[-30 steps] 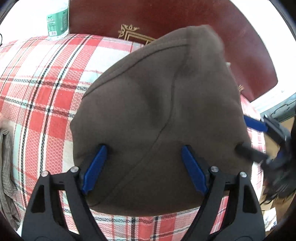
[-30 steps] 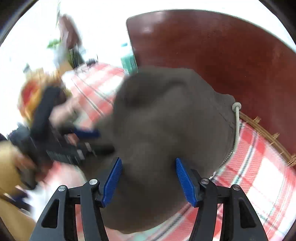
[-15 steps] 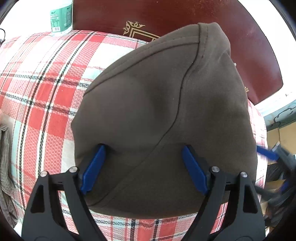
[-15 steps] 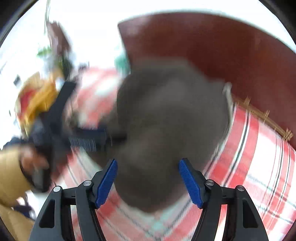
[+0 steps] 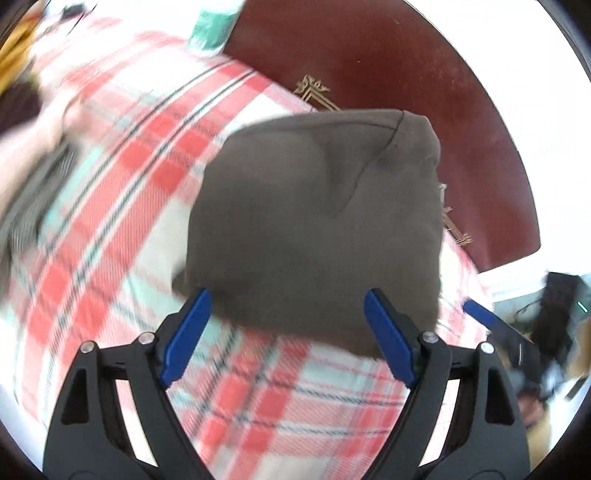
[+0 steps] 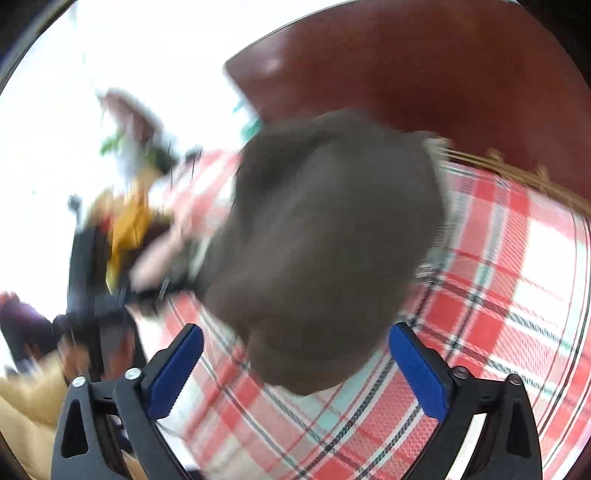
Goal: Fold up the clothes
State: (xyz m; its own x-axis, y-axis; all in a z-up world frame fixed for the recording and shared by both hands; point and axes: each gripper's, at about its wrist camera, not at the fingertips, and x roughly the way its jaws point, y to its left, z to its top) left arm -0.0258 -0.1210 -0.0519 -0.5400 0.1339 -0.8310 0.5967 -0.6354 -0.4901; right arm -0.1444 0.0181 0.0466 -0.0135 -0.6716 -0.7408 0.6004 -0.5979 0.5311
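A folded brown garment (image 5: 317, 221) lies as a compact bundle on a red, white and mint plaid cloth (image 5: 122, 192). It also shows in the right wrist view (image 6: 325, 251), blurred by motion. My left gripper (image 5: 286, 332) is open and empty, its blue pads just short of the bundle's near edge. My right gripper (image 6: 295, 369) is open and empty, just short of the bundle's near end. The right gripper's blue pad shows at the right edge of the left wrist view (image 5: 480, 314).
A dark red wooden headboard (image 5: 388, 62) stands behind the plaid cloth. A green-labelled bottle (image 5: 212, 26) is at the far left corner. A grey striped garment (image 5: 40, 192) lies at the left. A person's hand and clutter show left in the right wrist view (image 6: 122, 229).
Both grippers have pulled back from the brown bundle, so it looks smaller and farther. The left view has swung right and the right view left. Both stay open.
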